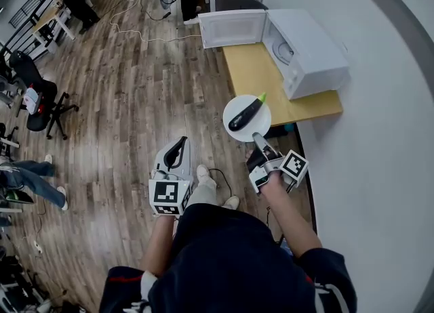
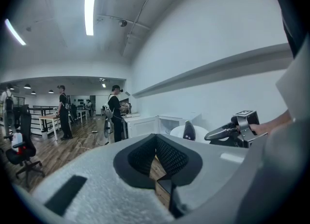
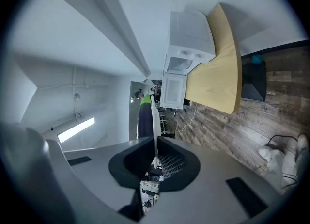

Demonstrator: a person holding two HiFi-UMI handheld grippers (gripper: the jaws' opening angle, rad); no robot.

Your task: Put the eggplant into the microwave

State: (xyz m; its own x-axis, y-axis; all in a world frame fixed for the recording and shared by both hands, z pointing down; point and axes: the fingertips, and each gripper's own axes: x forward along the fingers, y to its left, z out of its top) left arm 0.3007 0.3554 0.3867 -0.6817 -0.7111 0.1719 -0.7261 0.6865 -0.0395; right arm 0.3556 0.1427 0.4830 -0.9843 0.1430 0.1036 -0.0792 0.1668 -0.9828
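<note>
Nearest the person, at 7 o'clock in the head view, the left tongs [image 1: 178,143] are pressed together on nothing, low over the wooden floor [image 1: 122,101].

At 5 o'clock the right tongs [image 1: 256,137] pinch the near rim of a round white plate [image 1: 261,118]. In the right gripper view the rim stands edge-on between the pads.

The long dark purple eggplant with a green stem [image 1: 245,114] lies on that plate, stem toward 1 o'clock, so it is in the air just short of the pale wooden bench [image 1: 258,74]. It looks light, firm and glossy. With its rounded body it will likely roll or slide if the plate tips, so the plate should be kept level. The rim grip is a sound hold, though the load hangs off one edge.

Farther on, at 1 o'clock, the white box-shaped microwave [image 1: 308,51] sits on the bench, its door [image 1: 232,28] swung wide toward 11 o'clock.
</note>
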